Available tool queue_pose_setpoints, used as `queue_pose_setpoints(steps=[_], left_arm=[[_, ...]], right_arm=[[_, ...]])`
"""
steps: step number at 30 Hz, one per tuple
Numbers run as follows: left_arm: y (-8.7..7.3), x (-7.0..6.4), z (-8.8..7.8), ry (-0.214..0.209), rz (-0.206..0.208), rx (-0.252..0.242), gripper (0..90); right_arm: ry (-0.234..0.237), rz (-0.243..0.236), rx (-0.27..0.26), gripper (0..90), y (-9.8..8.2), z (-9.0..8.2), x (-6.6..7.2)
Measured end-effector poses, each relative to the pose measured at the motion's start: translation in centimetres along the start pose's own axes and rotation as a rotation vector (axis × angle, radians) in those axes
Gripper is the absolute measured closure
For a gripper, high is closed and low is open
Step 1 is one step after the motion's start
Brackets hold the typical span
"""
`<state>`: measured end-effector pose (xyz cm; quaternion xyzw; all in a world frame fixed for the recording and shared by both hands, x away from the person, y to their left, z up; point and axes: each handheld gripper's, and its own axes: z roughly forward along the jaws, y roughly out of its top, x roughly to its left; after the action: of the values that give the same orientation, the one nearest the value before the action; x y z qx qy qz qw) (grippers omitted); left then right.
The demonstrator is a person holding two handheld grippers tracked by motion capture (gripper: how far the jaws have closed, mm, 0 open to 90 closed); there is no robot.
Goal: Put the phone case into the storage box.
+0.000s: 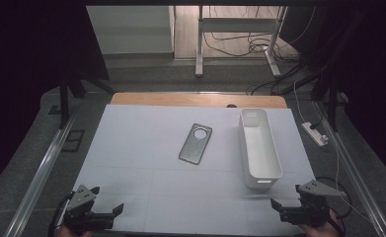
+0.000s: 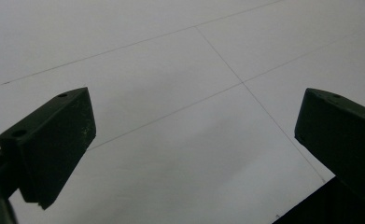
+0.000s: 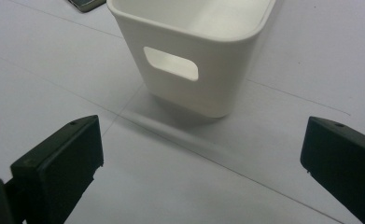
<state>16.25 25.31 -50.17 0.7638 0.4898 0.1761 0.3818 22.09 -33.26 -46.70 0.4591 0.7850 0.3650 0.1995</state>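
Both grippers sit at the near edge of the bench, well apart: the left gripper (image 1: 103, 209) by the near left corner, the right gripper (image 1: 285, 206) by the near right corner, each with its jaws spread wide and nothing between them. Hands holding them are cut off by the bottom of the high view, and little of them can be made out. Seen from the left gripper view, its jaws frame bare white bench surface (image 2: 180, 93) crossed by thin lines.

A white bin (image 1: 258, 146) stands upright along the right side of the bench, its long axis running from near to far. Its near end wall has a handle cutout (image 3: 171, 63), and it stands just beyond the right gripper's jaws, apart from them. What can be seen of its inside looks empty, though the right gripper view cuts off its far part.

A grey phone case (image 1: 196, 143) with a round opening lies flat near the bench's centre, left of the bin and apart from it; only its corner (image 3: 86, 4) peeks into the right gripper view
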Motion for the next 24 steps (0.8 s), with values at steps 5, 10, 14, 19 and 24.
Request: queue_pose_setpoints(steps=[5, 10, 14, 19, 24], left_arm=[[-0.02, 0.06, 0.02, -0.004, -0.011, 0.001, 0.0], [0.02, 0.1, 0.07, -0.001, -0.013, 0.004, 0.0], [0.06, 0.06, 0.13, 0.001, -0.011, 0.009, 0.0], [0.09, 0.07, 0.17, 0.001, -0.007, 0.014, 0.0], [0.24, -0.03, 0.41, 0.003, -0.005, 0.036, 0.0]], right_arm=[[-0.004, 0.0, -0.006, 0.0, -0.02, 0.0, 0.04], [-0.009, -0.021, -0.004, 0.4, -0.03, 0.0, 0.24], [-0.007, -0.024, -0.002, 0.6, -0.04, -0.02, 0.26], [-0.002, -0.03, 0.0, 0.7, -0.03, 0.0, 0.29], [0.002, -0.047, 0.01, 1.0, 0.01, 0.15, 0.47]])
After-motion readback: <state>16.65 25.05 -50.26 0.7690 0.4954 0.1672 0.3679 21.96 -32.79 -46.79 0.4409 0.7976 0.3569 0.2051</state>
